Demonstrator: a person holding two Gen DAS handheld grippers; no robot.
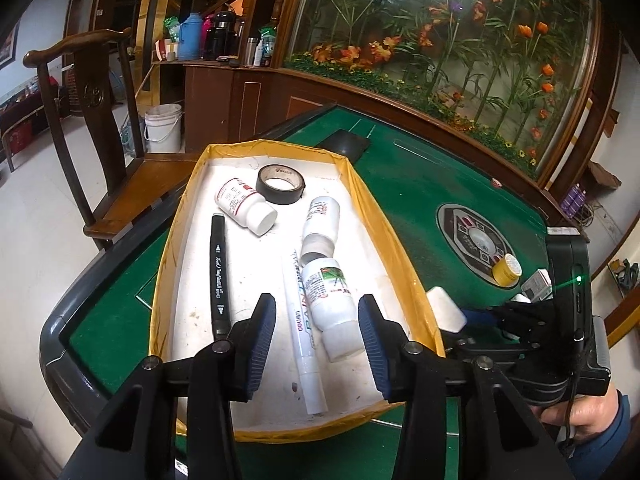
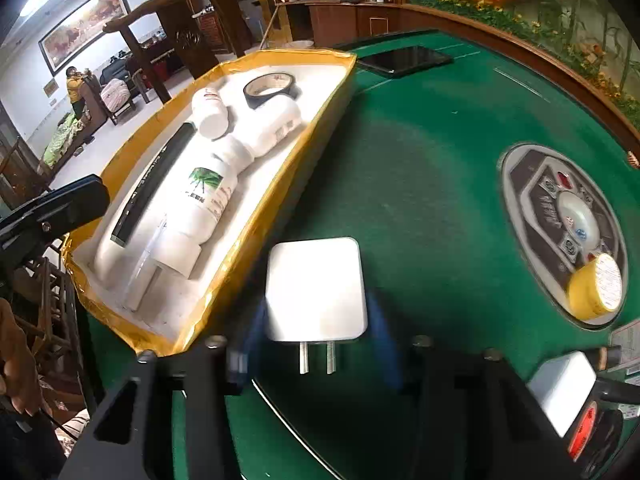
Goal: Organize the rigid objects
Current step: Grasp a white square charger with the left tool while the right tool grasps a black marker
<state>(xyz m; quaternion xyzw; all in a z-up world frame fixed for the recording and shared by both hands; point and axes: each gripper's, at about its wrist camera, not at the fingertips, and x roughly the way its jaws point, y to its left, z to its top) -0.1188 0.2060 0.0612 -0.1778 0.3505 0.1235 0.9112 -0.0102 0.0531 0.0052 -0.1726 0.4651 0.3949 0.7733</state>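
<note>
Left wrist: bottles [image 1: 329, 300], markers [image 1: 219, 272] in tray [image 1: 400, 240]

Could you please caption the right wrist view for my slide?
Right tongs straddle a white plug adapter on green felt beside the yellow-rimmed tray.

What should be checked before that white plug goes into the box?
1. Plug between the right gripper fingers: ok, it sits between them.
2. Firm grip on plug: cannot tell, the fingers are blurred.
3. Plug outside the box, on the table: ok.
4. Free spot in box: ok, bare floor shows beside the black marker.
5. Left gripper out of the way: not ok, it hangs open and empty over the box's near end, above a bottle.
</note>
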